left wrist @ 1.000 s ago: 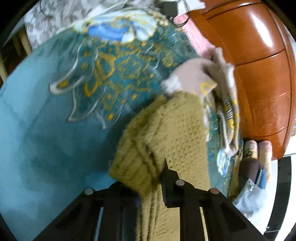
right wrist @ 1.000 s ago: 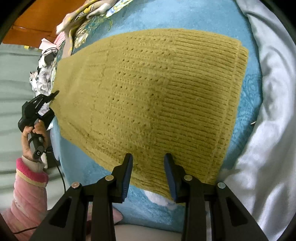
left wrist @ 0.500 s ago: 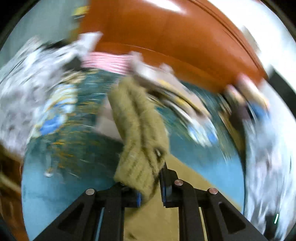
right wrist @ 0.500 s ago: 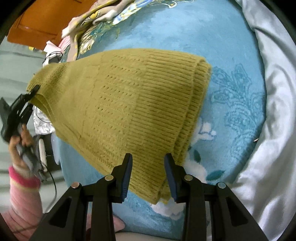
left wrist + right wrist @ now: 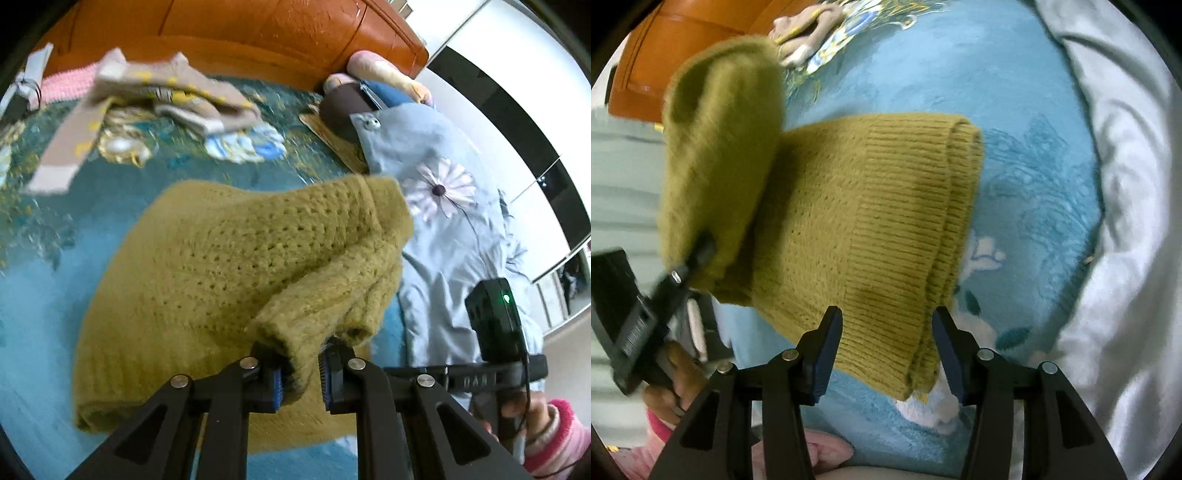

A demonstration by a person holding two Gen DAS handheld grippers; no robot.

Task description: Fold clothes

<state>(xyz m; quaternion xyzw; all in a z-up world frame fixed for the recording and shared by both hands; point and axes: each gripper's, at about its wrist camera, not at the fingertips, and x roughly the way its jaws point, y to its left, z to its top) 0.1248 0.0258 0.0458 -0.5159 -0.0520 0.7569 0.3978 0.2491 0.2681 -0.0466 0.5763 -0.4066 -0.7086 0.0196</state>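
Left claw (image 5: 300,373), pressed together on a bunched cuff or edge of the olive knit sweater (image 5: 207,280), which it holds raised; ahead of this claw the rest of the sweater spreads over the blue floral blanket (image 5: 33,295) on the bed. Beyond the sweater, farther ahead, lies a beige patterned garment (image 5: 166,96) against the orange wooden headboard (image 5: 258,33); to the claw's right lies a pale blue duvet with a flower print (image 5: 443,206). Right claw (image 5: 886,347), jaws spread wide, empty, poised just above the near ribbed hem of the folded sweater (image 5: 886,206), its two fingers on either side of the hem's corner without touching it. To its left, the lifted sweater portion hangs from the left claw (image 5: 698,254), gripped by a hand in a pink sleeve (image 5: 657,432). White bedding (image 5: 1126,221) lies to the right
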